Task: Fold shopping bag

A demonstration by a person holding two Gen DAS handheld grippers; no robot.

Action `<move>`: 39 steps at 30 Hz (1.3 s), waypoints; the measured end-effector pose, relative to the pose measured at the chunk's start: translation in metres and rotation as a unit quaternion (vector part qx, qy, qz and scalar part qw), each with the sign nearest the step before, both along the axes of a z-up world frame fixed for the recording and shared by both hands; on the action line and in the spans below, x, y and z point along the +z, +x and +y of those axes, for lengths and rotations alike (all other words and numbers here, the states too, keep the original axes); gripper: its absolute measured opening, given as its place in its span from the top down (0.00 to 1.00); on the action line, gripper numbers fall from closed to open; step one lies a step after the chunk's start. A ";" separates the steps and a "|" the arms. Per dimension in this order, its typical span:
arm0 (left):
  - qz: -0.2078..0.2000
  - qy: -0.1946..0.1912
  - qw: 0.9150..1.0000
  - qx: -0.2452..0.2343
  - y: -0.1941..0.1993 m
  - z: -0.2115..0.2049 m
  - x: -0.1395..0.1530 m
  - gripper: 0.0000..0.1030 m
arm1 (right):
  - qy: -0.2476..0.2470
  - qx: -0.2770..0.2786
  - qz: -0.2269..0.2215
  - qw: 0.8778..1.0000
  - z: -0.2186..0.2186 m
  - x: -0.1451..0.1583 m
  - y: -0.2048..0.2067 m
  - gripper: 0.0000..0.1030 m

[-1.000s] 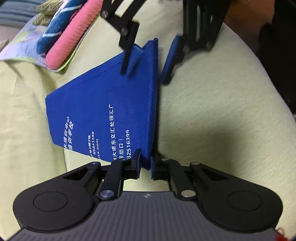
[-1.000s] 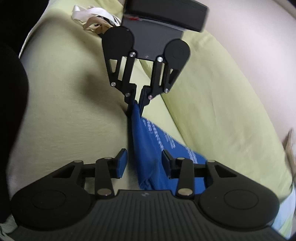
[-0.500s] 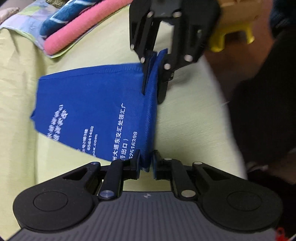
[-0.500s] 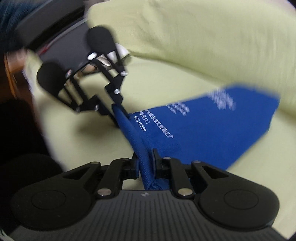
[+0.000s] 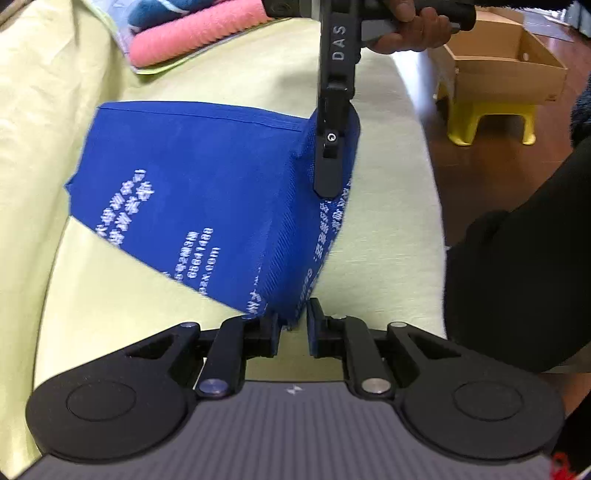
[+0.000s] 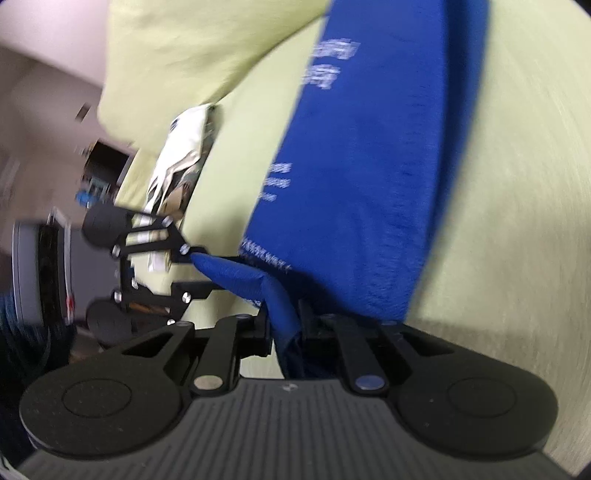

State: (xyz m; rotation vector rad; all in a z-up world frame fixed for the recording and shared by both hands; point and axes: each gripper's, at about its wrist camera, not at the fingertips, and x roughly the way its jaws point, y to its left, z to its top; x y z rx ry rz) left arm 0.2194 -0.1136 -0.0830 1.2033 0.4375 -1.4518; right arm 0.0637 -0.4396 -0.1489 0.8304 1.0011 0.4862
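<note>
Both grippers pinch the blue bag on the green cushion.
Cushion point(image 5: 388, 206) carries the bag point(image 5: 207, 192), which lies mid-surface, white print up, one edge lifted. Towels point(image 5: 192, 33) stacked at the cushion's far left corner; box point(image 5: 506, 70) on a yellow stool point(image 5: 484, 118) beyond its right edge. Right gripper point(image 6: 286, 325) clenched on a bag corner; left gripper point(image 5: 293, 326) grasps the near corner, fabric tip between slightly parted fingers.
</note>
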 end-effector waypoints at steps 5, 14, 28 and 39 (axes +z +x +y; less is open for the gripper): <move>-0.018 -0.044 0.999 0.017 -0.009 0.000 0.017 0.78 | 0.012 -0.010 0.017 1.000 0.000 -0.009 0.004 0.95; -0.040 -0.039 0.997 0.053 -0.014 -0.032 -0.004 0.86 | 0.018 -0.014 0.045 0.999 -0.001 -0.009 0.010 0.95; -0.010 -0.033 0.991 0.129 -0.011 -0.038 -0.009 1.00 | -0.086 -0.170 -0.072 0.979 0.028 0.014 -0.041 0.81; -0.011 -0.040 0.987 0.154 -0.016 -0.040 -0.011 1.00 | -0.491 -0.136 -0.247 0.824 0.144 0.044 -0.093 0.94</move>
